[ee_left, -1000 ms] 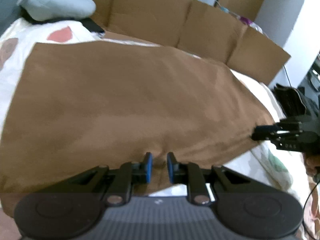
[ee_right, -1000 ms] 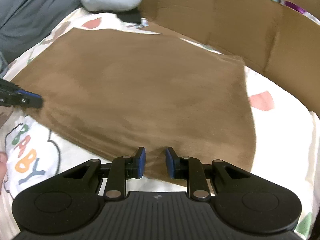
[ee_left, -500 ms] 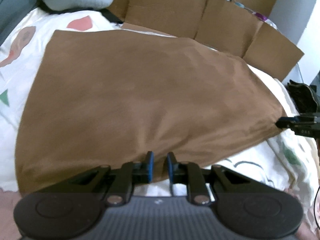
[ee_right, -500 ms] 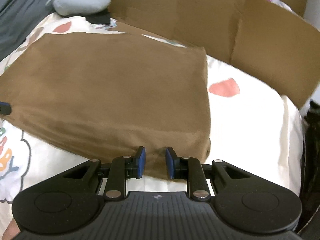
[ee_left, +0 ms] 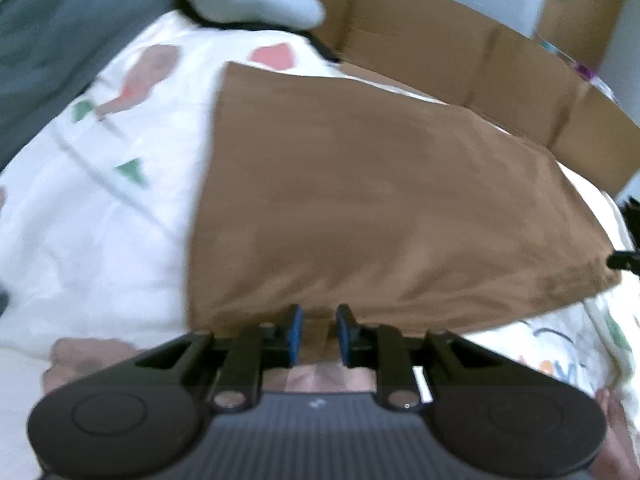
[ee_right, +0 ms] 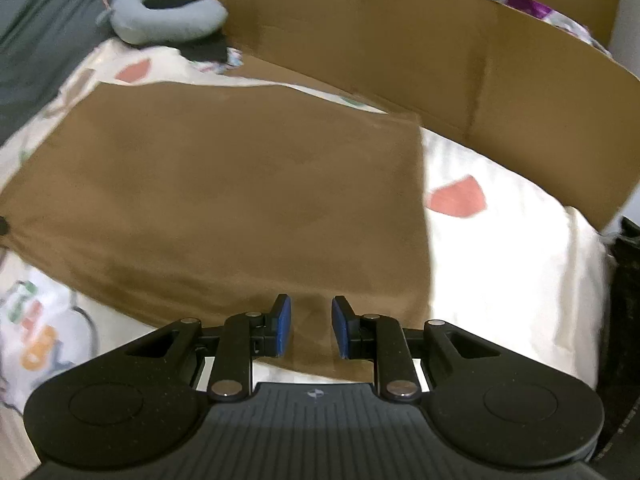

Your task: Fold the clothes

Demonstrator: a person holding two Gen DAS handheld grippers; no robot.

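Observation:
A brown cloth (ee_left: pixel 380 208) lies spread over a white patterned bedsheet (ee_left: pixel 100 216). My left gripper (ee_left: pixel 318 322) is shut on its near edge, close to the near left corner, with fabric between the blue pads (ee_left: pixel 295 328). My right gripper (ee_right: pixel 311 326) grips the same near edge, close to the cloth's (ee_right: pixel 224 200) right side. The right gripper's tip (ee_left: pixel 624 260) shows at the far right of the left wrist view. At the left edge of the right wrist view, the left gripper's tip (ee_right: pixel 2 226) is just visible.
A cardboard wall (ee_right: pixel 460 76) runs along the far side of the bed. A grey neck pillow (ee_right: pixel 168 12) and a dark grey blanket (ee_left: pixel 60 40) lie at the far left. A black object (ee_right: pixel 624 300) stands at the right edge. Bare sheet (ee_right: pixel 512 264) lies right of the cloth.
Both grippers have kept their hold on the near edge while the views swung outward. More white sheet now shows left of the cloth in the left view and right of it in the right view.

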